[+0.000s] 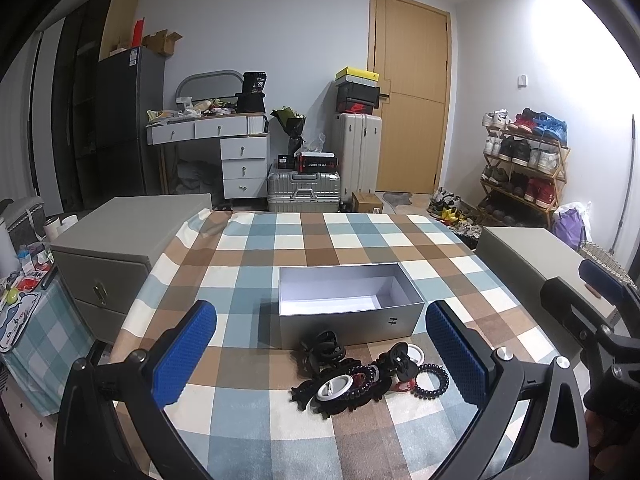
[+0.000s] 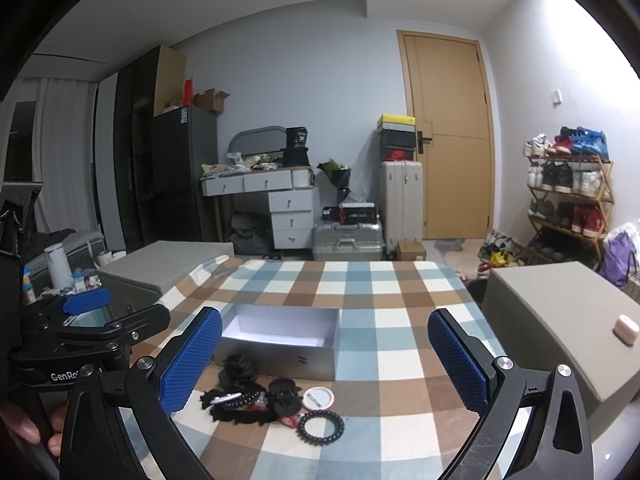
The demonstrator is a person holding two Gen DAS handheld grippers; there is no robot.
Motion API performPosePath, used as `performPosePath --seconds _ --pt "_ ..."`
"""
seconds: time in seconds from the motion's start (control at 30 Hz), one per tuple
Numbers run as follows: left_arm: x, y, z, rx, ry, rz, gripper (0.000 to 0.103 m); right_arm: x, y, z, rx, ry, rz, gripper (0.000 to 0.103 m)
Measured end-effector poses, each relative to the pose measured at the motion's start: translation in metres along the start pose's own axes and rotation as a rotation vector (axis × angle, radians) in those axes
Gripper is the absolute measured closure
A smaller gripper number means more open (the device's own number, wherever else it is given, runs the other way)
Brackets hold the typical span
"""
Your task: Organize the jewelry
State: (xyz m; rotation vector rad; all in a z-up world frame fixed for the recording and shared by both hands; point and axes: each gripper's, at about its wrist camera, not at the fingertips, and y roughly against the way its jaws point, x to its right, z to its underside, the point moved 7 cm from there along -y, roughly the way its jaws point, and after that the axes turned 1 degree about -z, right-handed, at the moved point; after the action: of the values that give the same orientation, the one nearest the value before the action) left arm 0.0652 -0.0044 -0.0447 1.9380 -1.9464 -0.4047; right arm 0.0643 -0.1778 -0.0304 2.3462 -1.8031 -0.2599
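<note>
An open grey box (image 1: 352,322) with a white inside stands on the checked tablecloth; it also shows in the right wrist view (image 2: 280,354). In front of it lies a pile of jewelry (image 1: 360,380): black hair claws, white round badges, a black coil bracelet (image 1: 431,381). The pile (image 2: 260,396) and the coil bracelet (image 2: 321,427) show in the right wrist view. My left gripper (image 1: 320,356) is open and empty above the pile. My right gripper (image 2: 325,360) is open and empty, to the right of the pile.
The table carries a blue, brown and white checked cloth (image 1: 280,420). Grey cabinets stand at its left (image 1: 120,240) and right (image 2: 560,320); a pink earbud case (image 2: 626,330) lies on the right one. Suitcases, a desk, a shoe rack and a door are behind.
</note>
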Motion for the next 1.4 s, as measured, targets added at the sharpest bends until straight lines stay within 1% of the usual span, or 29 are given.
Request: performPosePath --seconds 0.37,0.53,0.63,0.77,0.93,1.2,1.4 --pt "0.001 0.001 0.002 -0.005 0.001 0.002 0.001 0.0 0.0 0.002 -0.003 -0.001 0.001 0.0" --pt "0.0 -0.001 0.003 -0.013 0.004 0.008 0.001 -0.001 0.002 0.003 0.0 -0.004 -0.016 0.0" --pt "0.0 -0.002 0.004 -0.016 0.005 0.007 0.001 -0.003 -0.001 0.005 -0.012 -0.007 -0.045 0.0" --pt "-0.003 -0.011 0.01 -0.045 0.012 0.019 0.001 -0.005 -0.014 0.014 -0.05 -0.031 -0.119 0.0" --pt "-0.014 -0.023 0.019 -0.075 0.022 0.033 0.001 -0.004 -0.036 0.033 -0.125 -0.077 -0.173 0.0" --pt "-0.026 -0.041 0.04 -0.138 0.037 0.056 0.001 -0.006 -0.072 0.065 -0.242 -0.086 -0.213 0.0" --pt "-0.033 -0.055 0.055 -0.2 0.06 0.066 0.001 -0.012 -0.102 0.088 -0.346 -0.108 -0.27 0.007"
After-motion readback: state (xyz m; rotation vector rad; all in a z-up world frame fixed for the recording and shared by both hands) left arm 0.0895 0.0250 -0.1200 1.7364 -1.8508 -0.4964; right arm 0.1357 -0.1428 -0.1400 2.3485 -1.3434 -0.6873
